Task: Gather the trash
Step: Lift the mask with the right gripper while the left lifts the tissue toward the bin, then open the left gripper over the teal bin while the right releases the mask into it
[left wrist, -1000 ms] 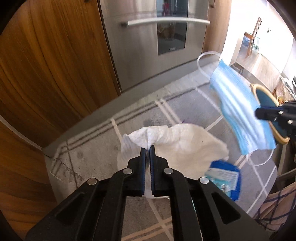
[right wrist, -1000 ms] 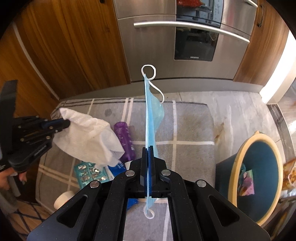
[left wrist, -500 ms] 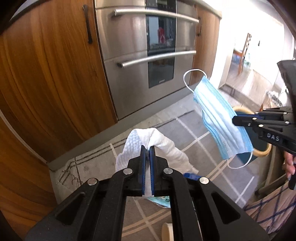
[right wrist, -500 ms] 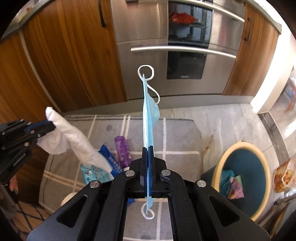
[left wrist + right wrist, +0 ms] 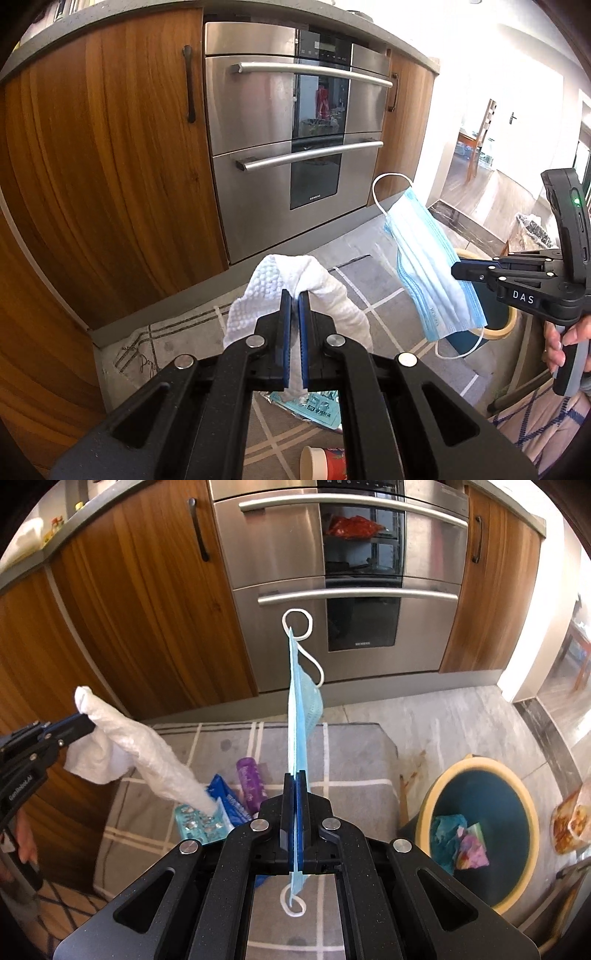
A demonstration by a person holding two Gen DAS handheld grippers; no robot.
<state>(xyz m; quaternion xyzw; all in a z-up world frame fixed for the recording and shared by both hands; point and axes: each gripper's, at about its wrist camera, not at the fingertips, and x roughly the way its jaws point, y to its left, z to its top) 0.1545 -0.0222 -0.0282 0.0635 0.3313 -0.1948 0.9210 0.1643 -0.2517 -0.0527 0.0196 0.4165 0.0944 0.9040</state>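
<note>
My left claw [image 5: 294, 295] pinches a white paper towel [image 5: 317, 288]; my right claw [image 5: 295, 775] grips a blue mask [image 5: 301, 716], up in the air, with the bin [image 5: 480, 764] to its right

My left wrist camera sits just behind the left gripper [image 5: 294, 295], raised above the rug [image 5: 384, 314], and faces the oven [image 5: 295, 147] at a slant, with the wooden cabinet [image 5: 110, 166] close on its left side. My right wrist camera looks along the right gripper [image 5: 294, 775] from higher up, squarely at the oven [image 5: 354, 572] and down onto the rug [image 5: 351, 753]. Both views share the oven front, the rug and the bin [image 5: 476, 830]. Each camera also catches the other gripper: the right one [image 5: 456, 267] at the left view's right edge, the left one [image 5: 86, 723] at the right view's left edge.
</note>
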